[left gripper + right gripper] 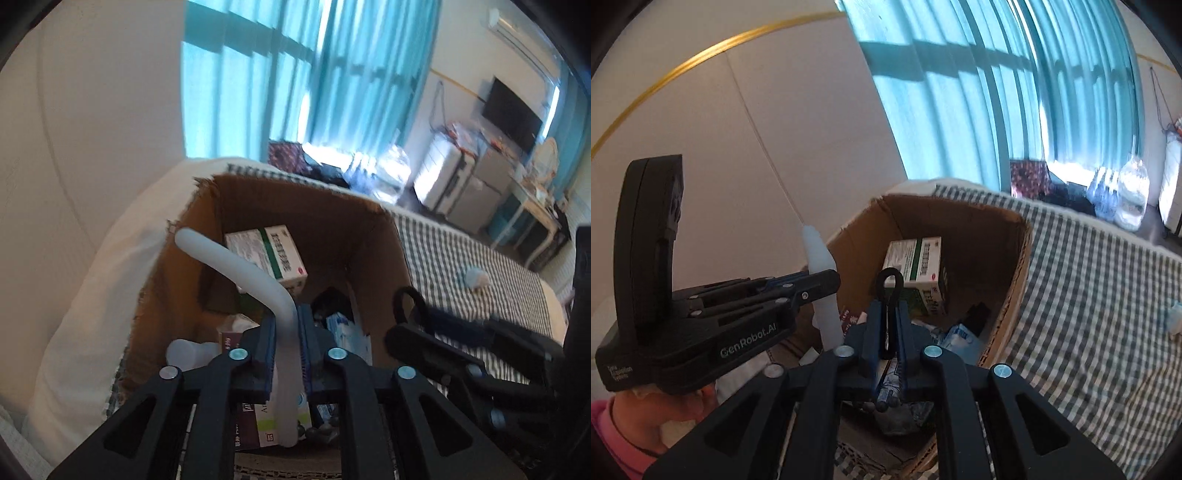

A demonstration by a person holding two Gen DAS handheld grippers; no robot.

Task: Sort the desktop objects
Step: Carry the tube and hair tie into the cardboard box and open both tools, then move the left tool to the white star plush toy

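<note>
Cardboard box (373, 236) open on top, medicine boxes (269, 254) crowding inside.

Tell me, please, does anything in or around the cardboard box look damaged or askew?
Yes. The box has a ragged, torn rim at its far left corner, and the green-and-white carton inside lies tilted on the pile rather than flat. Nothing looks spilled.

The cardboard box (373, 236) hides its lower contents behind both grippers' linkages, and the far shelf clutter (480, 140) is blurred.
</note>
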